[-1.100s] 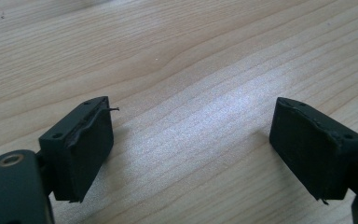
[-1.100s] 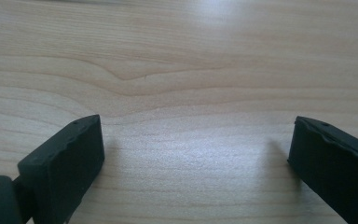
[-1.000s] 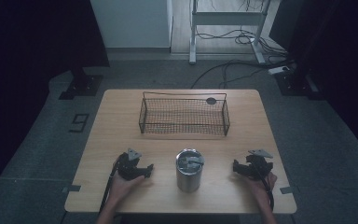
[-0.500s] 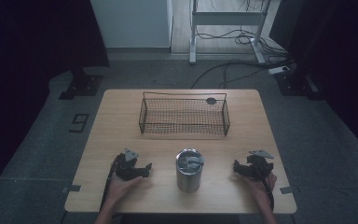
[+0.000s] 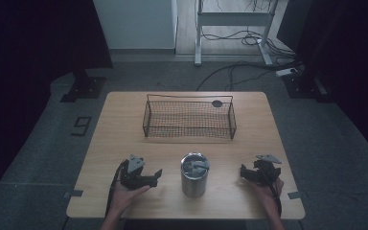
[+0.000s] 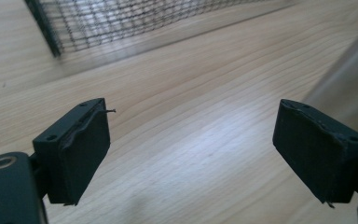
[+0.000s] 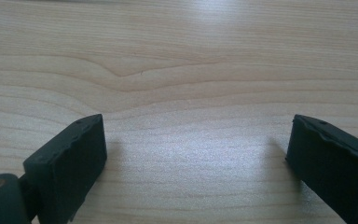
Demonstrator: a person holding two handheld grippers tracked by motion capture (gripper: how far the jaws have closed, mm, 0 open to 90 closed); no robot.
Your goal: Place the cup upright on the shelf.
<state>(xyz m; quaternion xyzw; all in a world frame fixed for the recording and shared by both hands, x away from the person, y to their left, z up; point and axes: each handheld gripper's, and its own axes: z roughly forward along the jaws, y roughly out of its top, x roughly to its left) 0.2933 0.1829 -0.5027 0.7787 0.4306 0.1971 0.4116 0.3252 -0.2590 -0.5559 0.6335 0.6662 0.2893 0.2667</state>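
A metal cup (image 5: 194, 175) stood upright on the near half of the wooden table (image 5: 124, 129), between the two grippers and touching neither. Something pale and flat-looking lay inside its mouth; what it was could not be told from above.

The left gripper (image 5: 154, 176) rested in the person's left hand (image 5: 124, 194) to the left of the cup, near it, its tips turned toward the cup's side. In the left gripper view its jaws stood wide apart with only bare tabletop (image 6: 191, 140) between them, and a blurred grey edge of the cup (image 6: 349, 88) rose at the right of that view, beyond the right jaw.

The right gripper (image 5: 244, 172) lay in the right hand (image 5: 268, 191) on the other side of the cup, a little farther off than the left one. In the right gripper view its jaws were also spread wide, and plain wood grain (image 7: 182, 93) showed between and beyond them.

Farther back, across the middle of the table, sat a black wire mesh basket (image 5: 189, 125), well apart from the cup and both grippers. Its near corner (image 6: 51, 32) appeared at the top of the left gripper view. A small dark round thing (image 5: 217, 103) lay by the basket's far right rim; whether it was in the basket or behind it could not be told. Nothing stood between either gripper and the cup.
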